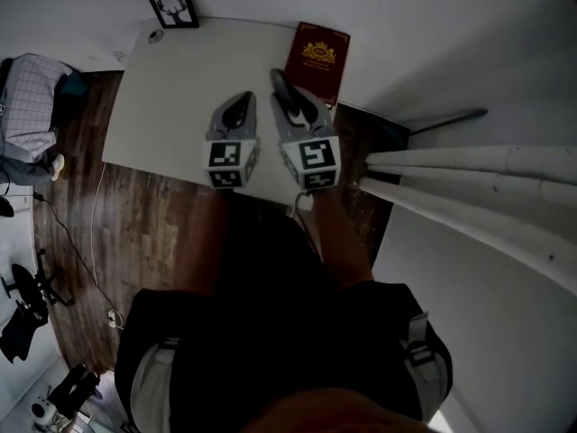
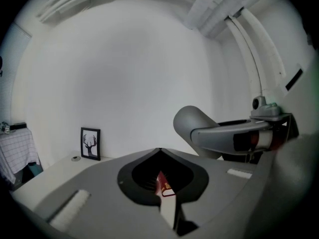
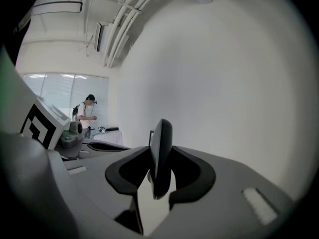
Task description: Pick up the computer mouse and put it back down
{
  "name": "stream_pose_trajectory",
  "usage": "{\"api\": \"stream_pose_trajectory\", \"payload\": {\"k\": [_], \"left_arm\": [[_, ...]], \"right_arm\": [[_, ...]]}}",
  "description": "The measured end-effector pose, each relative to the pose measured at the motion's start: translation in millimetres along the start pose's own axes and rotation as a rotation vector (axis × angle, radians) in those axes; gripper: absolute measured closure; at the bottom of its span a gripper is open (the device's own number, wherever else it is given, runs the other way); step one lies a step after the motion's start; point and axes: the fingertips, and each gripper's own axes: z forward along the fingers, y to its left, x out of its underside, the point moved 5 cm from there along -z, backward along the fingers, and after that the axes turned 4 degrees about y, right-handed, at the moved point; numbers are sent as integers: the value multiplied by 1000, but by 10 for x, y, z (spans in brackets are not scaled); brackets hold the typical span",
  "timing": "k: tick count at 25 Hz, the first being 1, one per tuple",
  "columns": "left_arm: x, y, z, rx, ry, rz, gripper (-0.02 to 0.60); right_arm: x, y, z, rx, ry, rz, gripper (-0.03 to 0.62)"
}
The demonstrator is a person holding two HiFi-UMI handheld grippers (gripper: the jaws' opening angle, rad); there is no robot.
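One mouse (image 3: pixel 161 153), one book (image 1: pixel 317 61) (title illegible)

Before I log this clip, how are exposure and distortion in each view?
Head view: strong fisheye, the person's lap underexposed, the white table bright. Left gripper view: even light, black vignette round the edge. Right gripper view: the computer mouse is a dark silhouette against the pale wall, with the window bright at left.

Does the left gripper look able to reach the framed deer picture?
Probably yes: bare table lies between the left gripper and the framed deer picture; the right gripper sits on its other side.
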Motion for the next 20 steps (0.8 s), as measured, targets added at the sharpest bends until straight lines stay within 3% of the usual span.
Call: {"api": "stream_pose_trajectory", "payload": {"k": [10,20], "left_arm": [[1,-3,-384,-11,-24,3,580],[-87,113,-798,44,-78,33,580]], "right_arm": [[-10,255,-240,12,0,-10,450],[-81,609,-438,108,-45,-19,450]]}}
